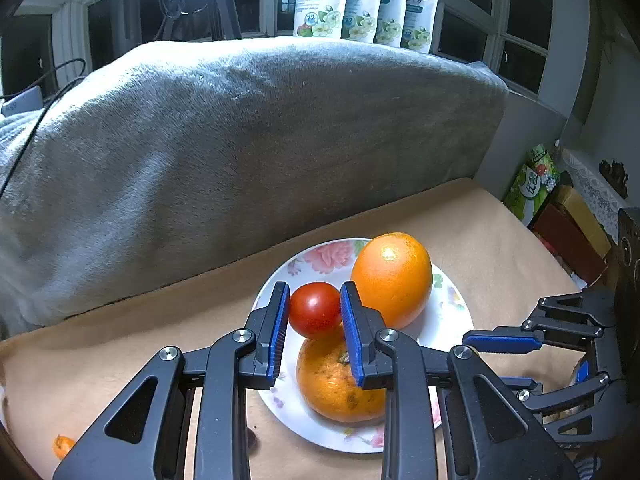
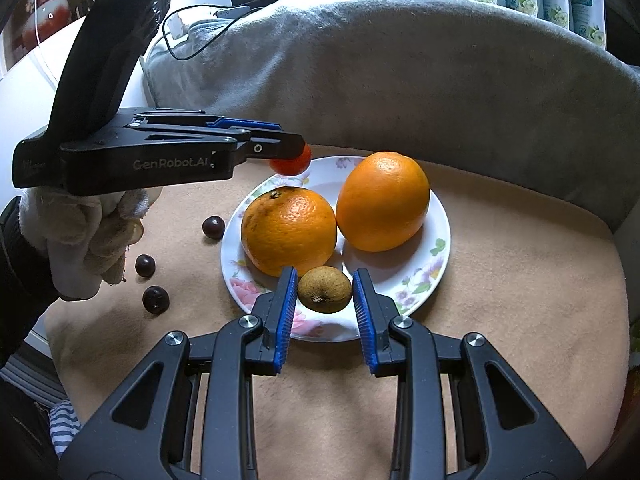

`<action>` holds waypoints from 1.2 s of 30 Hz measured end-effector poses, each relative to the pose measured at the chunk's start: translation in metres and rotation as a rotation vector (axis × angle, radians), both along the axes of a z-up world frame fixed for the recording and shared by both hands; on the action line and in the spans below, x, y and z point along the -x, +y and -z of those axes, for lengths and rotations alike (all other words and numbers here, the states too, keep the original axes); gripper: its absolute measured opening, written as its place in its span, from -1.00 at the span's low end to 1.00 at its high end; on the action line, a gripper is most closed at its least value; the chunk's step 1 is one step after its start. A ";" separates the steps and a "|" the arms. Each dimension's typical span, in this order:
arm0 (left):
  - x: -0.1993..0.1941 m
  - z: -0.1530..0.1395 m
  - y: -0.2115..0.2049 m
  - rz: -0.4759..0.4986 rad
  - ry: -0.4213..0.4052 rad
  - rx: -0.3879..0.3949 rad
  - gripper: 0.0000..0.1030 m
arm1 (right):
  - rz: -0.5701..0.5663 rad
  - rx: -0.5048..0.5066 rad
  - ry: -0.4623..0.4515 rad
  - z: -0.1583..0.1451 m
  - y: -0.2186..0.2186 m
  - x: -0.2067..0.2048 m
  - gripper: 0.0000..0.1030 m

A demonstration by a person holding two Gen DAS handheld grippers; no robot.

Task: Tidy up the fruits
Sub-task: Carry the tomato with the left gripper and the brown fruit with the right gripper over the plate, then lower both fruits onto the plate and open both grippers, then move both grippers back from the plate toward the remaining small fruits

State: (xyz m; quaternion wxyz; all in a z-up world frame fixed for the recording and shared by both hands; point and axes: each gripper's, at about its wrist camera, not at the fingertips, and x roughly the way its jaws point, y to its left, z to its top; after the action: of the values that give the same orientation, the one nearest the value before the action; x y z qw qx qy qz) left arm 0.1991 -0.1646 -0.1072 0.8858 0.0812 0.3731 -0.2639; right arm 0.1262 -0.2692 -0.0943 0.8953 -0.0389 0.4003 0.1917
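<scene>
Orange fruit dominates the floral plate (image 2: 438,216): two oranges lie side by side on it. The larger orange (image 2: 383,201) is egg-shaped, its long axis tilted up toward the far side; the rounder orange (image 2: 289,230) sits to its left in the right wrist view with its stem scar facing up and far.

Left gripper (image 1: 315,312): closed on a small red tomato (image 1: 314,310), blue pads pressing its left and right sides. Tomato is carried above the plate; in the left wrist view it overlaps the far edge of the rounder orange (image 1: 340,380). Gripper is pitched steeply downward.

Right gripper (image 2: 325,289): closed on a brown-green, kiwi-like fruit (image 2: 325,289), long axis running left-right between the pads, one dark end facing the camera. It is at the near rim of the plate; contact with the plate cannot be confirmed. Gripper likewise pitched downward.

Right wrist view only: the left gripper seen side-on, held level over the far-left plate rim by a hand in a white cloth glove (image 2: 86,232) with a dark sleeve; three dark round fruits (image 2: 155,299) loose on the tan worktop (image 2: 520,280) left of the plate.

Left wrist view only: a small orange piece (image 1: 63,445) on the worktop at near left; the right gripper's linkage at the right edge. Grey blanket (image 1: 240,140) lies behind the plate in both views.
</scene>
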 end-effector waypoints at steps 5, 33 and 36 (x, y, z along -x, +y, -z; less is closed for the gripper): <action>0.000 0.001 0.001 -0.003 0.003 0.003 -0.52 | 0.003 0.001 0.000 0.001 0.000 0.001 -0.42; 0.007 -0.015 0.009 -0.054 -0.031 0.010 0.48 | 0.005 -0.016 -0.052 -0.007 0.012 0.008 0.65; 0.010 -0.018 0.012 -0.065 -0.039 0.002 0.48 | 0.005 -0.011 -0.054 -0.010 0.015 0.011 0.74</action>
State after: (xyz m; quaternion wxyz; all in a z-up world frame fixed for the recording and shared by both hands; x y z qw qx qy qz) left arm 0.1890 -0.1524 -0.0888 0.9011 0.0734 0.3578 -0.2337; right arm 0.1152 -0.2542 -0.0844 0.9063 -0.0384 0.3752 0.1907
